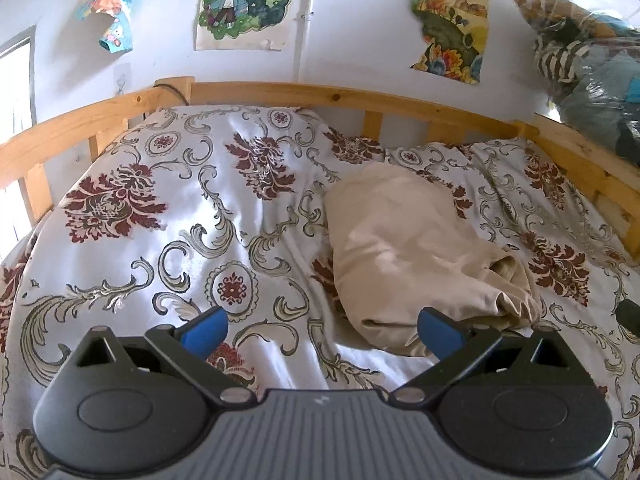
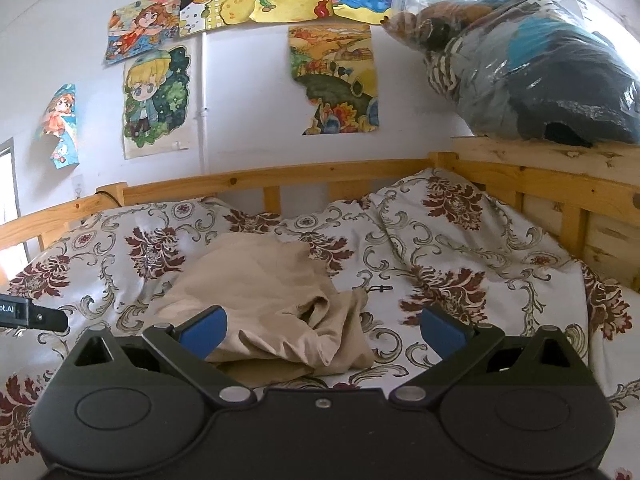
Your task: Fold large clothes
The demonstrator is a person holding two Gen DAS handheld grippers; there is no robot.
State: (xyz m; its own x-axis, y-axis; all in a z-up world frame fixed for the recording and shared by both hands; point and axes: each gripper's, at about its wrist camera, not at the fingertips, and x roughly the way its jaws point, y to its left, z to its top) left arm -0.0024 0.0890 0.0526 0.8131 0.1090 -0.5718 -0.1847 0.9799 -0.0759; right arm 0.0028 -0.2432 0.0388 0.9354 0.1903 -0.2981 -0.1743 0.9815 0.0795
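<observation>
Beige garment (image 1: 404, 248) bundled on the bedspread (image 1: 168, 240), looks mostly folded; my left gripper (image 1: 322, 330) and right gripper (image 2: 322, 330) both spread, empty.

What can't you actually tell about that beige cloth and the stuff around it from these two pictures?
- Garment: its type; bunched up in both views.
- Its near edge: hidden behind the right gripper body in the right view.
- Bag contents: blurred by shiny plastic, cut off by the edge in the left view.
- Small dark item on the bedspread: too small to identify.
</observation>
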